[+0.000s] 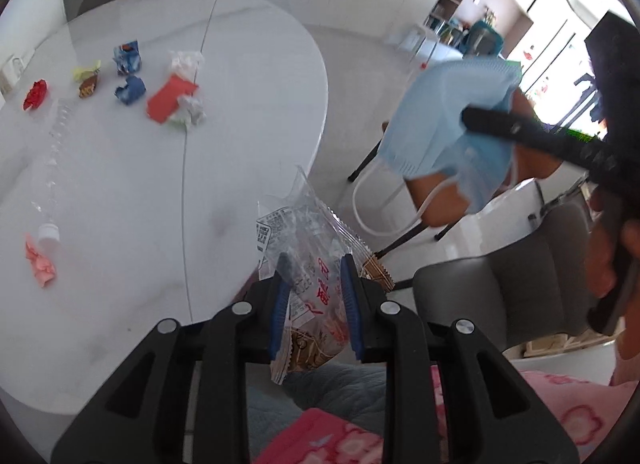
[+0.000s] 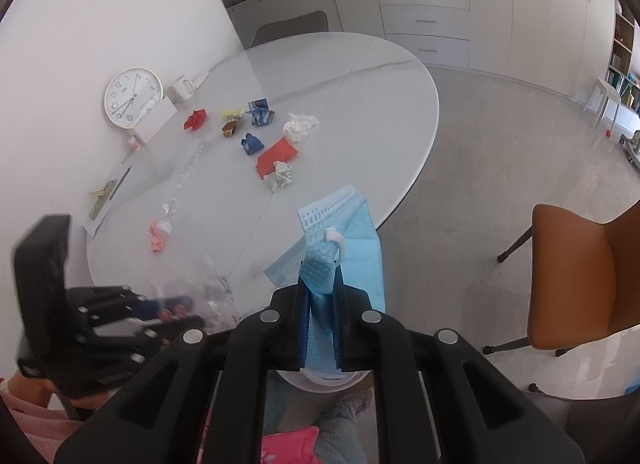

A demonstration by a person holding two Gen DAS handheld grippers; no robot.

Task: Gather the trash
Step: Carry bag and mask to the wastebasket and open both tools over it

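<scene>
My left gripper [image 1: 316, 268] is shut on a clear plastic snack wrapper [image 1: 308, 232] with red print, held past the near edge of the white oval table [image 1: 248, 64]. My right gripper [image 2: 320, 268] is shut on a light blue face mask [image 2: 348, 236]; in the left wrist view the mask [image 1: 444, 116] hangs to the right over the floor. On the table lie a red wad [image 2: 196, 119], yellow and brown wrappers [image 2: 231, 120], blue packets [image 2: 252, 143], red paper [image 2: 276, 156], white tissues [image 2: 299, 127], a clear bottle [image 2: 176, 200] and a pink scrap [image 2: 157, 242].
An orange chair [image 2: 576, 276] stands on the floor to the right and a grey chair [image 1: 512, 288] close by. A wall clock [image 2: 132, 97], a mug [image 2: 182, 88] and papers sit at the table's far left. A white round rim [image 2: 332, 382] shows below the right gripper.
</scene>
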